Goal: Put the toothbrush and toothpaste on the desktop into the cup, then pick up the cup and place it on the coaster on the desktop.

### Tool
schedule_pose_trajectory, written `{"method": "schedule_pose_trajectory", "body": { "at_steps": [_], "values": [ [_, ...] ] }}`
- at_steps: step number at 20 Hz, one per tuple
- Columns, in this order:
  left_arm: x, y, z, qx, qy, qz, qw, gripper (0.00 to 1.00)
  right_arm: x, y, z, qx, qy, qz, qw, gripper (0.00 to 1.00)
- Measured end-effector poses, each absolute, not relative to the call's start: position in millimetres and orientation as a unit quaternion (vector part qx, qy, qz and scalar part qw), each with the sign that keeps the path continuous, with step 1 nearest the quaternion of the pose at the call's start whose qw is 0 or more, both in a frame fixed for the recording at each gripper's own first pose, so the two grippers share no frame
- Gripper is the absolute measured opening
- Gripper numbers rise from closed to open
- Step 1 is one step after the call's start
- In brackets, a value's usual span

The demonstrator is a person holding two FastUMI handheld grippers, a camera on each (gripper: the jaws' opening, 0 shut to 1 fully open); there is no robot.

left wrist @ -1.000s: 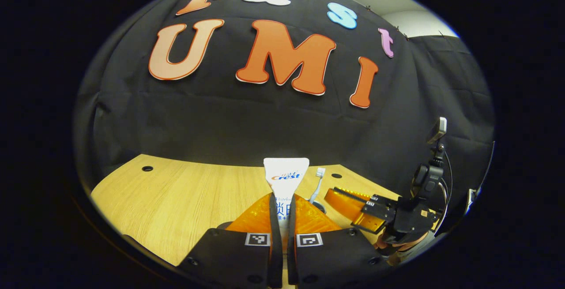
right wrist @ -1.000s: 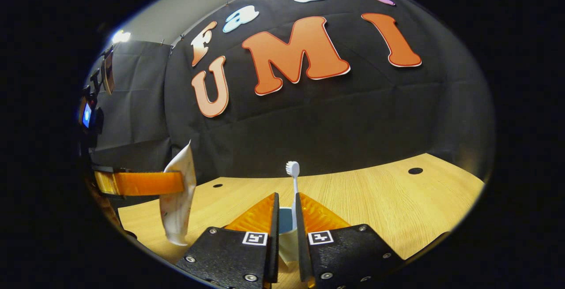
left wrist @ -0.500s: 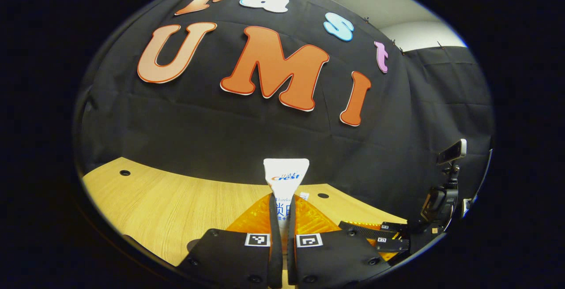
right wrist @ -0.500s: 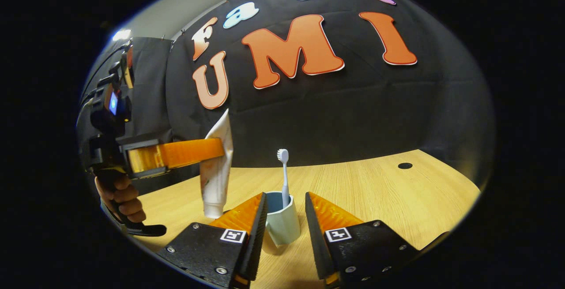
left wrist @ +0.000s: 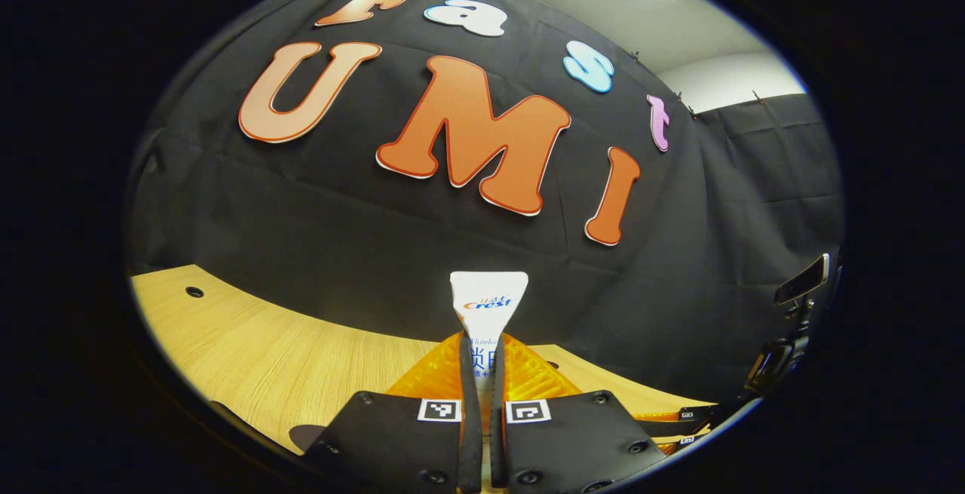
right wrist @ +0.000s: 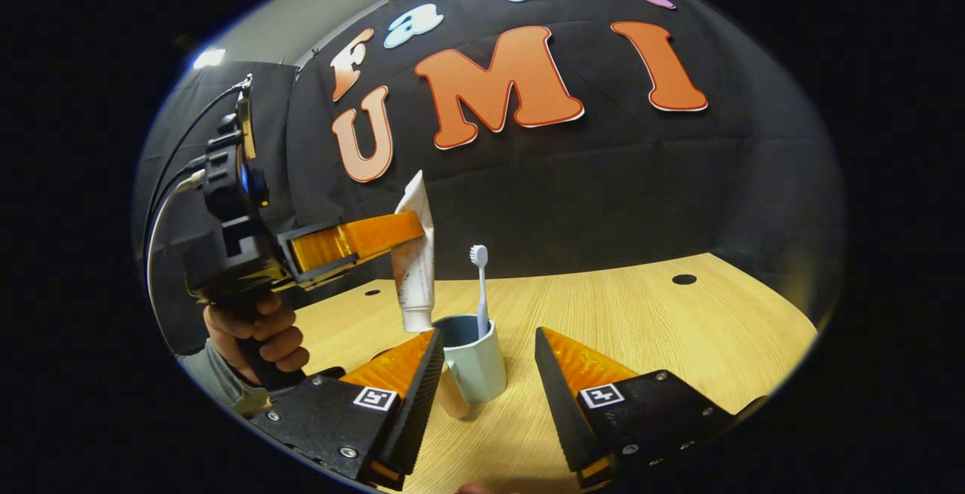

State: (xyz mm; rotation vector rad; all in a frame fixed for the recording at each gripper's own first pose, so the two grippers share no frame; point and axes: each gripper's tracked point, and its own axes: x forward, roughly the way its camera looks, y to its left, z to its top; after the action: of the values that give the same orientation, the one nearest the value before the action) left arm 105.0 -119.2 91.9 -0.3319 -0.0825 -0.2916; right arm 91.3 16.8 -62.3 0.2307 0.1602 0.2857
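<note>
My left gripper (left wrist: 482,373) squeezes toothpaste (left wrist: 486,305) tight, tube upright, cap end just over cup (right wrist: 471,358) rim. My right gripper (right wrist: 482,381) wide open, holds nothing, fingers either side of cup. Toothbrush (right wrist: 479,283) stands in cup on desk (right wrist: 663,328).

One toothpaste tube (right wrist: 415,253), one toothbrush (right wrist: 479,290) and one pale blue cup (right wrist: 473,362) are on show. Two grippers appear, the left gripper (right wrist: 411,234) and the right gripper (right wrist: 486,358). The bench (right wrist: 641,320) has perhaps three round holes.
</note>
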Motion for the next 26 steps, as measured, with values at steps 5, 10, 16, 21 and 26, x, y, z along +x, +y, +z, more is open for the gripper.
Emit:
{"method": "schedule_pose_trajectory", "body": {
  "at_steps": [5, 10, 16, 21, 26],
  "values": [
    [114.7, -130.0, 69.8, -0.16, -0.03, -0.143, 0.976, 0.08, 87.3, 14.0, -66.3, 0.111, 0.088, 0.14, 0.98, 0.74],
    [115.3, -130.9, 51.0, -0.153, -0.011, -0.13, 0.98, 0.08, 84.7, 15.7, -62.7, 0.108, 0.093, 0.137, 0.98, 0.75],
    [104.7, -136.6, 35.4, -0.126, 0.028, -0.139, 0.982, 0.24, 81.6, 22.1, -64.3, 0.102, 0.104, 0.138, 0.98, 0.8],
    [92.8, -131.3, 35.8, -0.115, 0.043, -0.147, 0.981, 0.36, 80.6, 30.0, -64.5, 0.083, 0.114, 0.138, 0.98, 0.83],
    [78.5, -113.2, 67.2, -0.077, 0.007, -0.137, 0.987, 0.66, 80.8, 39.5, -66.7, 0.065, 0.129, 0.138, 0.98, 0.83]
  ]
}}
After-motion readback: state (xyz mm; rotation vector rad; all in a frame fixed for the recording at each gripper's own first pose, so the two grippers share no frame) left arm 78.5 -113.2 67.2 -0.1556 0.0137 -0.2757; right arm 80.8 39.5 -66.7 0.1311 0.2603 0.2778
